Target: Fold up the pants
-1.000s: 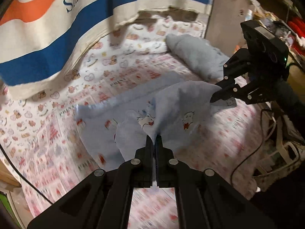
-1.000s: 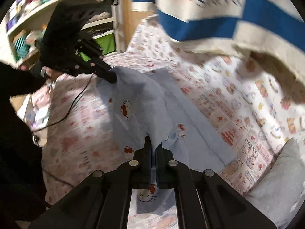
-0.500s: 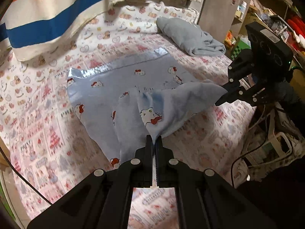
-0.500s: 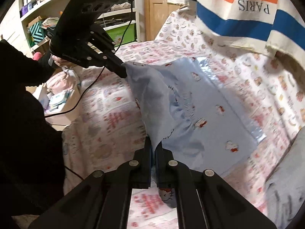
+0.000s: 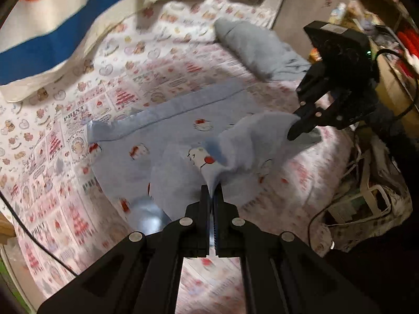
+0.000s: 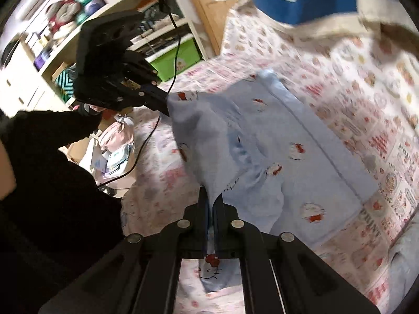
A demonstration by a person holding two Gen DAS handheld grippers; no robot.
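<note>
The pants (image 5: 183, 136), pale blue with a cartoon-cat print, lie mostly spread on a bed (image 5: 110, 83) covered by a patterned pink-and-white sheet. Their far edge, a straight band, runs across the sheet, while the near edge is lifted off the bed at two points.

The left gripper (image 5: 212, 188) has its jaws pressed together on a pinch of the blue cloth, which rises in a peak from between the fingers. The right gripper (image 5: 293, 133) is likewise clamped on the pants, gripping another corner off to the right and holding it above the sheet. Between the two, the raised cloth sags in a fold.

In the right wrist view the right gripper (image 6: 212, 196) shows the same tight pinch, with a strip of printed cloth hanging below the fingers. The left gripper (image 6: 165, 110) appears up and to the left, its tips on the cloth corner, held by a hand (image 6: 91, 110) in a black sleeve (image 6: 47, 130).

A grey garment (image 5: 256, 49) lies bunched at the far right of the bed, well apart from the pants. A striped blue, white and orange cloth (image 5: 52, 26) hangs behind the bed. Shelves (image 6: 78, 26) stand beside it.
</note>
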